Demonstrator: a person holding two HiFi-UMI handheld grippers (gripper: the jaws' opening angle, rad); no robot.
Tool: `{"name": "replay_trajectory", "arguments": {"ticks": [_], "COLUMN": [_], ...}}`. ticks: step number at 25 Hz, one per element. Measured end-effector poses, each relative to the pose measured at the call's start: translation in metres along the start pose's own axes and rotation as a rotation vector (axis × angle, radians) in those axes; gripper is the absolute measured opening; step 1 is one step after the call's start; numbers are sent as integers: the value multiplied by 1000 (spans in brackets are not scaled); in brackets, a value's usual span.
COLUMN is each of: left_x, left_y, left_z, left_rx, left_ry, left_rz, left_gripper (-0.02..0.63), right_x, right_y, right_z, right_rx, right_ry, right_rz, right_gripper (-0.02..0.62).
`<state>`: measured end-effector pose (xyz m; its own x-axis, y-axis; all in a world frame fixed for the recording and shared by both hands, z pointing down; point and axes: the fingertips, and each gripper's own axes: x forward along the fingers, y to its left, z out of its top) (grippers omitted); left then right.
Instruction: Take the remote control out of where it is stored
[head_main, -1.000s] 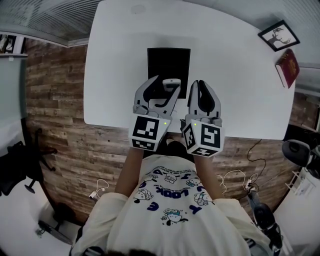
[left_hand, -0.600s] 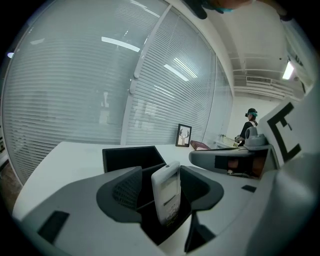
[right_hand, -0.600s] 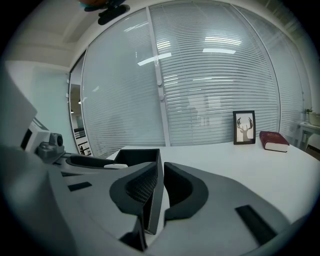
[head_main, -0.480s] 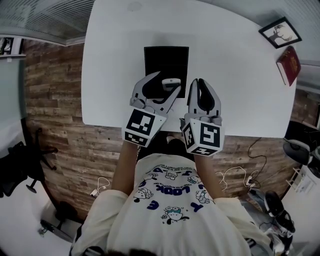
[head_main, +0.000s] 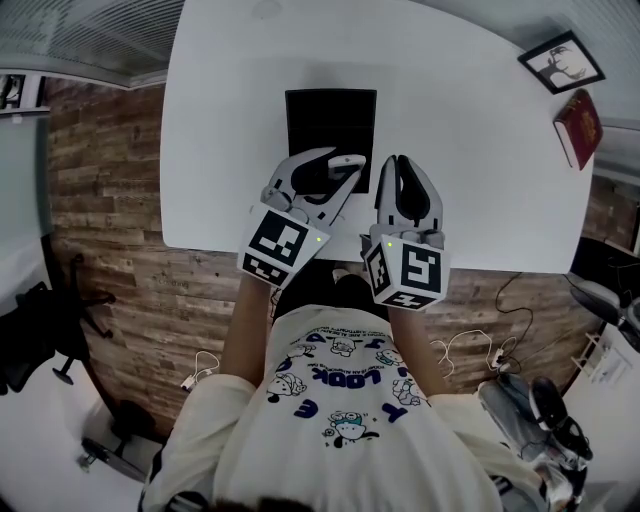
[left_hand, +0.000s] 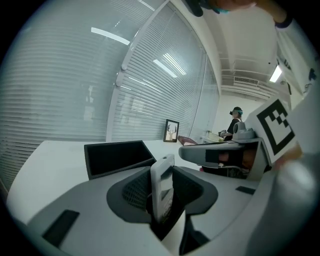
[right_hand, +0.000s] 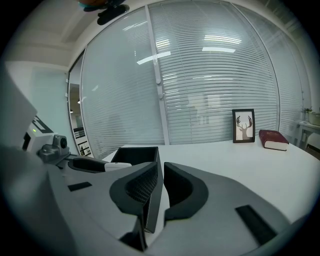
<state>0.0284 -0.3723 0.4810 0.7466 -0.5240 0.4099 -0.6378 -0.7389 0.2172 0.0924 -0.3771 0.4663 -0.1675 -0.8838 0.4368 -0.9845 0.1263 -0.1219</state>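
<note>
Closing the left gripper (head_main: 343, 170) jaws on the remote (left_hand: 162, 187), pinched upright between them at the near edge of the black box (head_main: 325, 120); keeping the right gripper (right_hand: 161, 171) jaws together, empty, alongside. Next, probably needing a firmer squeeze and a straight lift clear.

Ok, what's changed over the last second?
The left gripper swung its marker end out to the left, so its tips now point more to the right at the near edge of the black box. Its jaws are closing on the remote control standing between them. The right gripper stayed shut on the box's right wall, and the box has not moved.
</note>
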Motion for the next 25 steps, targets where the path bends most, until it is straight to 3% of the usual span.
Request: {"name": "replay_trajectory", "arguments": {"ticks": [8,25], "left_x": [3,-32], "left_y": [-6,-25], "left_z": [4,49], "left_rx": [31,101], "left_ry": [-16,-128], "left_rz": [-41,28], "left_gripper": [100,80], "right_x": [1,-20], "right_y": [-7,6], "right_z": [0,18], "right_rx": [8,0], "right_ry": [1,-61], "right_rz": [-6,25], "right_gripper": [57,57]}}
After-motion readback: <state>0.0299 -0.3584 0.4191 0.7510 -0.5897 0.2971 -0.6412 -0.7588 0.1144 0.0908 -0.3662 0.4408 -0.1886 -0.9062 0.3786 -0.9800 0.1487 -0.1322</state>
